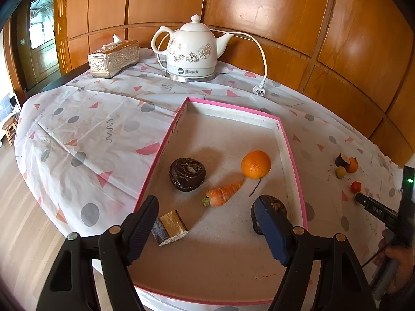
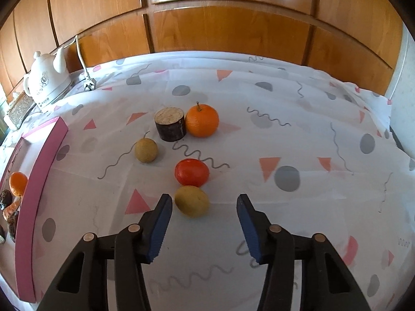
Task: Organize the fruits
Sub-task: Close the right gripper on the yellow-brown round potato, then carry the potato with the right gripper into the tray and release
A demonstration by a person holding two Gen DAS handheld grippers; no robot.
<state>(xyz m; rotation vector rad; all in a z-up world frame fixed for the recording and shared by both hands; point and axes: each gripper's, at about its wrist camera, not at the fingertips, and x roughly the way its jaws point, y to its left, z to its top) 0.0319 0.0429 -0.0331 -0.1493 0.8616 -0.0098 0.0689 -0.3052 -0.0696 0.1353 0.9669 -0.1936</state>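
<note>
A pink-rimmed tray (image 1: 278,124) holds an orange (image 1: 256,164), a carrot (image 1: 223,193), a dark round fruit (image 1: 187,173), a layered brown block (image 1: 170,226) and another dark fruit (image 1: 275,207) behind my left gripper's right finger. My left gripper (image 1: 207,223) is open and empty above the tray's near half. In the right wrist view my right gripper (image 2: 205,215) is open, with a yellow fruit (image 2: 192,204) just ahead between its fingertips. Beyond lie a red tomato (image 2: 192,172), a small yellow-brown fruit (image 2: 146,150), a dark cut cylinder (image 2: 170,124) and an orange (image 2: 202,120).
A white kettle (image 1: 192,49) with cord and plug (image 1: 260,90) and a gold tissue box (image 1: 113,58) stand at the table's back, by a wood-panel wall. The tray's pink edge (image 2: 39,178) lies left of the right gripper. The patterned cloth (image 2: 285,129) covers the table.
</note>
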